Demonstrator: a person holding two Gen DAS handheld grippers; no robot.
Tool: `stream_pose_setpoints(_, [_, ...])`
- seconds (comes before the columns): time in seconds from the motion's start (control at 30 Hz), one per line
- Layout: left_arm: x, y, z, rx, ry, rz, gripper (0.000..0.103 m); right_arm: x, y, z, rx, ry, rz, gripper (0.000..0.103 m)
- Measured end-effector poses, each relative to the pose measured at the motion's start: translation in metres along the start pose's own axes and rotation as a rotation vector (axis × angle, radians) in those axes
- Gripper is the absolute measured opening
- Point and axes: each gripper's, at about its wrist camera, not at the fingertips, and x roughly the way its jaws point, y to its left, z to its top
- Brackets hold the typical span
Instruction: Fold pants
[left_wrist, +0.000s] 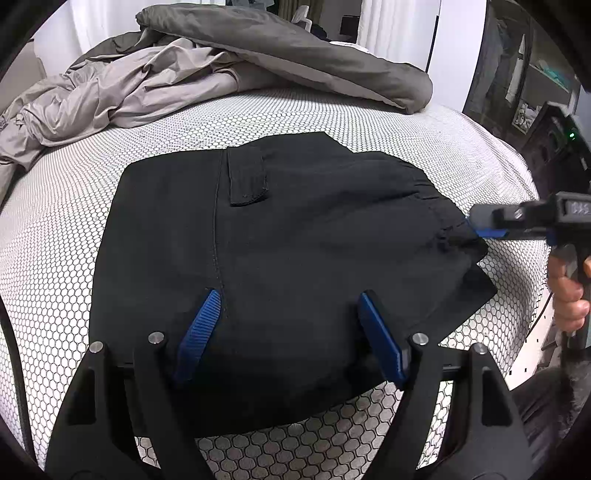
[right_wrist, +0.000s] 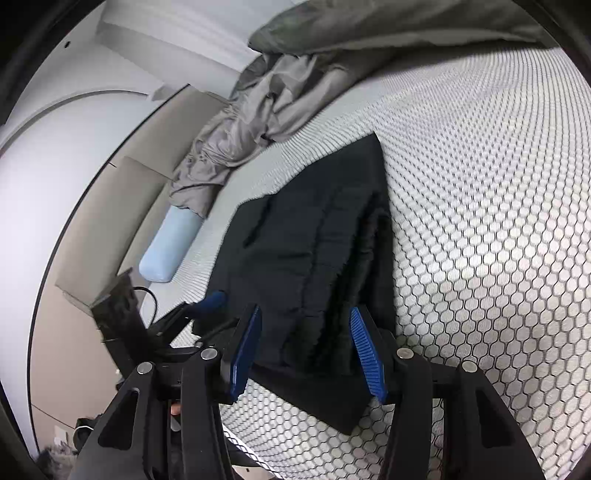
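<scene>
Pants (left_wrist: 280, 266), black and already folded into a compact stack, lie flat on the bed's honeycomb-patterned mattress cover (left_wrist: 369, 122), near the edge where the person stands. A pocket flap (left_wrist: 247, 177) shows on the top layer, with a long seam running beside it. The gathered waistband end sits at the stack's right side in the left wrist view, and a lower layer sticks out past it as a flat corner.

The left gripper (left_wrist: 290, 299) hangs over the near edge of the stack with its blue pads spread wide, fabric showing between them but neither pad pressing on it. The right gripper (right_wrist: 306, 317) is at the waistband end, its blue pads parted on either side of the layered edge; they do not look clamped on the cloth. In the left wrist view that same gripper comes in from the right, its tip at the bunched waistband, and a hand (left_wrist: 570, 291) grips its handle.

Farther up the bed, a crumpled grey duvet (left_wrist: 229, 70) is piled well apart from the pants. A pale blue pillow (right_wrist: 168, 251) lies along the far side of the mattress, beside a beige wall.
</scene>
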Motion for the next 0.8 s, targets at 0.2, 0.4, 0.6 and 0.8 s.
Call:
stream_pose_setpoints(0.2, [0.003, -0.002, 0.001, 0.018, 0.001, 0.012, 0.076, 0.016, -0.007, 0.004, 0.025, 0.041, -0.01, 0.051])
stream_pose_setpoints(0.4, [0.003, 0.0, 0.003, 0.011, 0.001, 0.009, 0.076, 0.01, 0.006, 0.004, -0.024, -0.007, 0.074, 0.051])
stream_pose_setpoints(0.6, [0.003, 0.001, 0.003, 0.007, 0.002, 0.004, 0.076, 0.038, 0.002, -0.001, -0.015, 0.074, -0.006, 0.027])
stream_pose_setpoints(0.8, [-0.027, 0.024, 0.012, -0.034, -0.055, -0.028, 0.076, -0.002, 0.035, 0.0, -0.08, -0.035, 0.082, 0.015])
